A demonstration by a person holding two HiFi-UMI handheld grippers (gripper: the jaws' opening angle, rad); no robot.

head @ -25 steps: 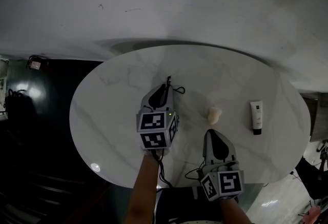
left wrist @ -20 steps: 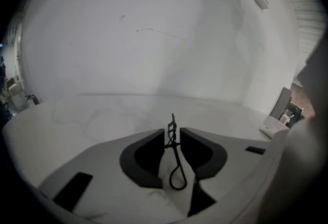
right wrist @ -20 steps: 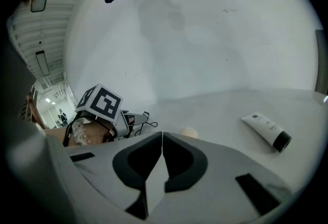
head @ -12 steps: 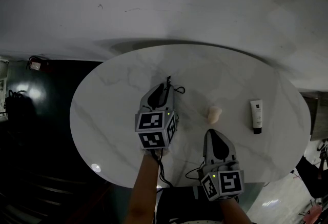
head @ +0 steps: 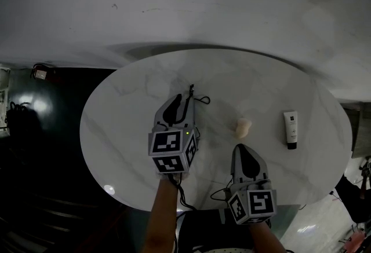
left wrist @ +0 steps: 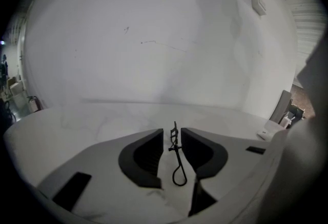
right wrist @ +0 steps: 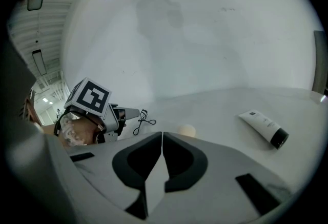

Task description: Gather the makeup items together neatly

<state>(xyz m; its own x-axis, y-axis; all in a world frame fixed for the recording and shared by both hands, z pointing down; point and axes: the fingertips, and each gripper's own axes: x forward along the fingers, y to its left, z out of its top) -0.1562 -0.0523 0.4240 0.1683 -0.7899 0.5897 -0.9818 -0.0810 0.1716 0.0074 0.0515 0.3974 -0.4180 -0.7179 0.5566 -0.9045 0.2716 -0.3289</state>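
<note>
A black eyelash curler [head: 195, 99] [left wrist: 176, 160] lies on the white marble table [head: 122, 124], its loop end toward me. My left gripper [head: 185, 98] [left wrist: 172, 134] stands open around it. Its jaws have just been opening, and the pads stand clear of the curler on both sides. To the right rests a beige makeup sponge [head: 242, 127] [right wrist: 187, 129]. Farther right lies a white tube with a black cap [head: 290, 129] [right wrist: 264, 125]. My right gripper [head: 239, 150] [right wrist: 162, 136] is shut and empty near the table's front edge, just short of the sponge.
The oval table ends close behind both grippers, with dark floor [head: 40, 176] to the left. A pale wall [head: 191, 3] rises behind the far rim. The right gripper view shows my left gripper [right wrist: 134, 113] and its marker cube beside the curler [right wrist: 142, 120].
My left gripper's jaws have spread wider around the eyelash curler, and the gripper has drawn slightly back toward me. The curler, sponge, tube and right gripper have stayed put.
</note>
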